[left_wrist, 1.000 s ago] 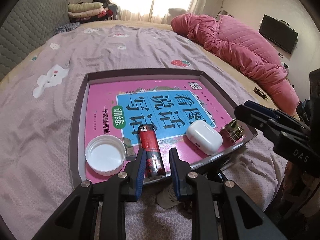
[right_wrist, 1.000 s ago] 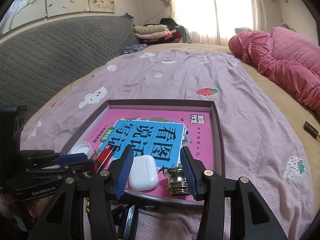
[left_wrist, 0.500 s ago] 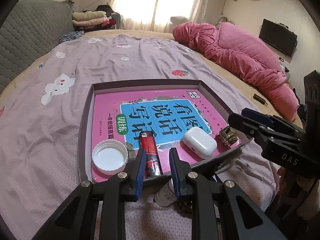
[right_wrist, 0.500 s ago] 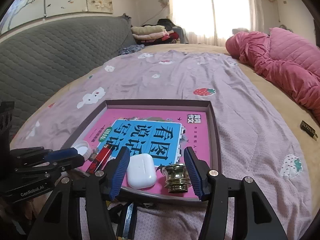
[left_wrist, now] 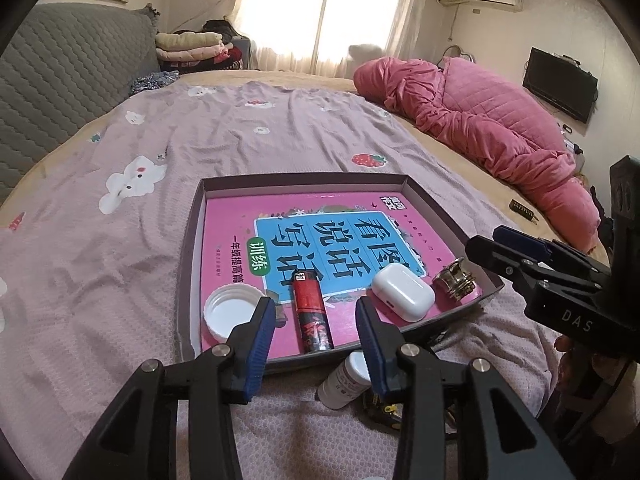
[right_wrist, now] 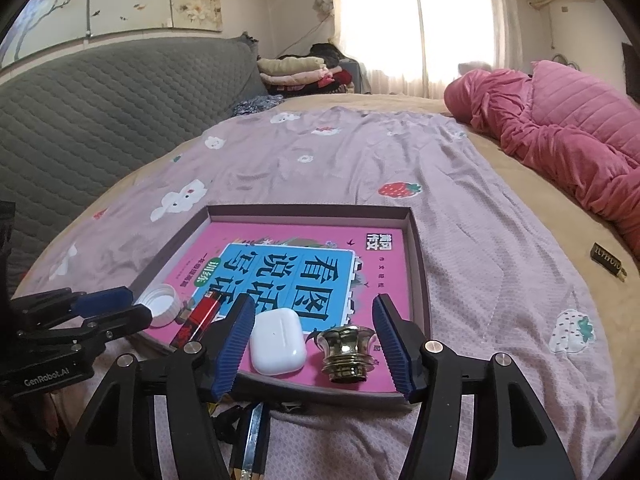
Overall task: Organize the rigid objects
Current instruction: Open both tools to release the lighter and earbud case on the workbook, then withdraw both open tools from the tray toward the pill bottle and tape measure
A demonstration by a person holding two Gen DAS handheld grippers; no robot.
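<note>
Left wrist view, left to right: the white bottle cap (left_wrist: pixel 228 310) lies open side up in the near left corner of the shallow tray (left_wrist: pixel 192 248), which sits on the bed (left_wrist: pixel 120 240) and holds a pink book (left_wrist: pixel 328 240) flat on its floor. The red lighter (left_wrist: pixel 310 312) lies on the book beside the cap, released. The left tongs (left_wrist: pixel 316 332) have just been opening; the jaws stand apart on either side of the lighter's near end without touching it. The white earbud case (left_wrist: pixel 404 292) and the brass fitting (left_wrist: pixel 454 280) follow along the near edge. A small white bottle (left_wrist: pixel 344 384) lies on the bed just outside the tray.

Right wrist view, left to right: the right tongs (right_wrist: pixel 314 344) have likewise just been opening; the jaws stand wide, holding nothing, with the earbud case (right_wrist: pixel 278 340) and the brass fitting (right_wrist: pixel 346 354) resting on the book between them.
</note>
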